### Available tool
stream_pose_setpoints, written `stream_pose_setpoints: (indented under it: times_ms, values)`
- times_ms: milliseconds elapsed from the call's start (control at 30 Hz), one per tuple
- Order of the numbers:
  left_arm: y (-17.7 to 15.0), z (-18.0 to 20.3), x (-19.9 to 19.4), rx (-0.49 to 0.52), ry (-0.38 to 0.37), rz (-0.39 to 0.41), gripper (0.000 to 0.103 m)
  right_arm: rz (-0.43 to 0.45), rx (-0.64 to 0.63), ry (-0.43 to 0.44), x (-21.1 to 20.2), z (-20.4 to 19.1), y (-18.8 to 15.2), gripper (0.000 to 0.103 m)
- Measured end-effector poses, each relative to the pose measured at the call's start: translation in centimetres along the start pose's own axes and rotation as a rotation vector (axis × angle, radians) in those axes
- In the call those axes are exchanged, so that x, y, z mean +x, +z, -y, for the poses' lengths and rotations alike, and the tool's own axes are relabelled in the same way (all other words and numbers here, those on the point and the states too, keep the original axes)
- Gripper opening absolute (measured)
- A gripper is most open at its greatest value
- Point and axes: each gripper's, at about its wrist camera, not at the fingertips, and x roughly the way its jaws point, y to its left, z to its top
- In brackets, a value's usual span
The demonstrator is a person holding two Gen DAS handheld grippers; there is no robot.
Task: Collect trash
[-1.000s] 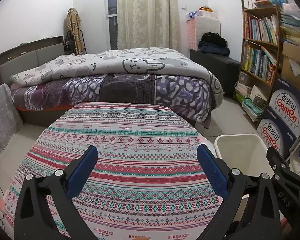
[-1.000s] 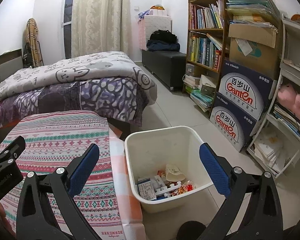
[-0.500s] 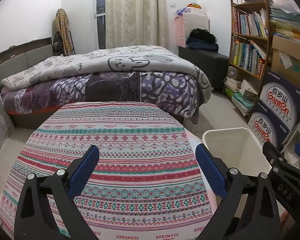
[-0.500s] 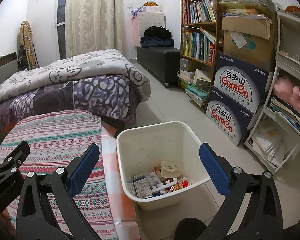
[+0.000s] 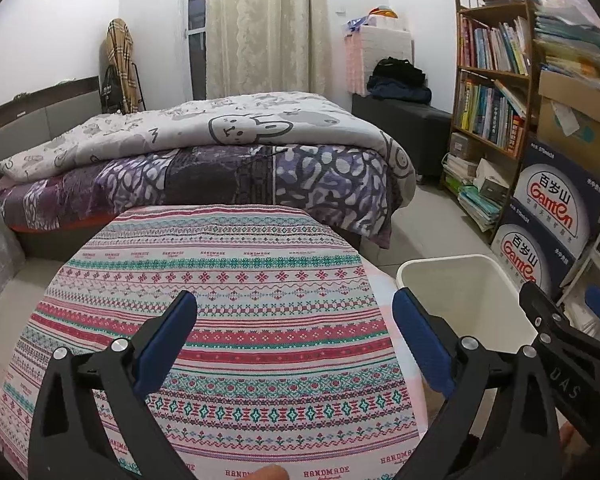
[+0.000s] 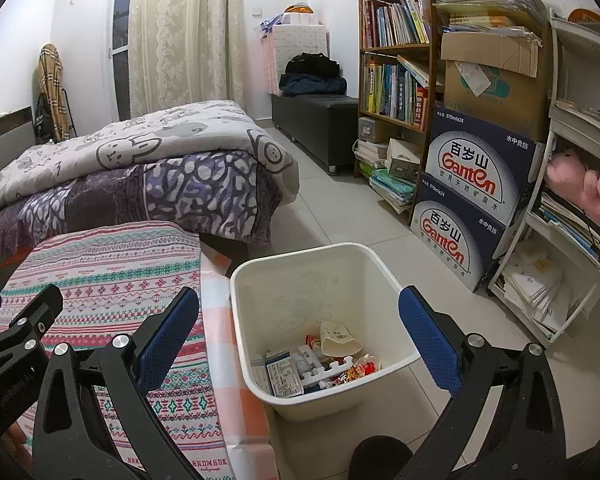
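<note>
A white plastic bin (image 6: 364,276) stands on the tiled floor beside the table, holding several wrappers, a small carton and a paper cup (image 6: 338,340). My right gripper (image 6: 298,332) hovers open above it, nothing between its blue pads. In the left wrist view the same bin (image 5: 456,292) sits at the right. My left gripper (image 5: 294,340) is open over the striped patterned tablecloth (image 5: 228,280), with nothing in its jaws. No loose trash shows on the cloth.
A bed (image 5: 220,152) with a grey and purple quilt lies behind the table. A bookshelf (image 6: 396,60), stacked Ganten water boxes (image 6: 472,192) and a white rack (image 6: 572,200) line the right wall. Bare tiled floor (image 6: 332,208) runs between bed and shelves.
Both views have shifted slightly; the bin now sits a little further left and lower in each. Both grippers stay open and hold nothing.
</note>
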Motion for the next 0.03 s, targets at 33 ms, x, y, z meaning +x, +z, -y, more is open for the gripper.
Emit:
stream_pose_setpoints:
  times_ms: [33]
  values:
    - [0.02,-0.05,0.01,-0.003,-0.001,-0.001,0.096,-0.001,0.0,0.0,0.01,0.02,0.0,0.096]
